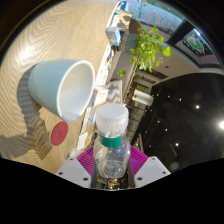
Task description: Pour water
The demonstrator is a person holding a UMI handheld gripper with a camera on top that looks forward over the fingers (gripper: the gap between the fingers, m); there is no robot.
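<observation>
My gripper (112,163) is shut on a clear plastic bottle (112,135) with a green label band; both magenta pads (86,160) press on its sides. The bottle points forward between the fingers, its neck end toward a white paper cup (62,86). The cup lies tipped in this tilted view, with its open mouth facing the bottle, just ahead and left of the fingers. A small red round thing (60,131), perhaps the bottle's cap, lies on the wooden surface (40,40) below the cup. I cannot see water flowing.
A green potted plant (150,45) stands beyond the bottle, with shelves and clutter (122,30) behind it. A dark glossy area (185,110) lies to the right. The wooden surface stretches left.
</observation>
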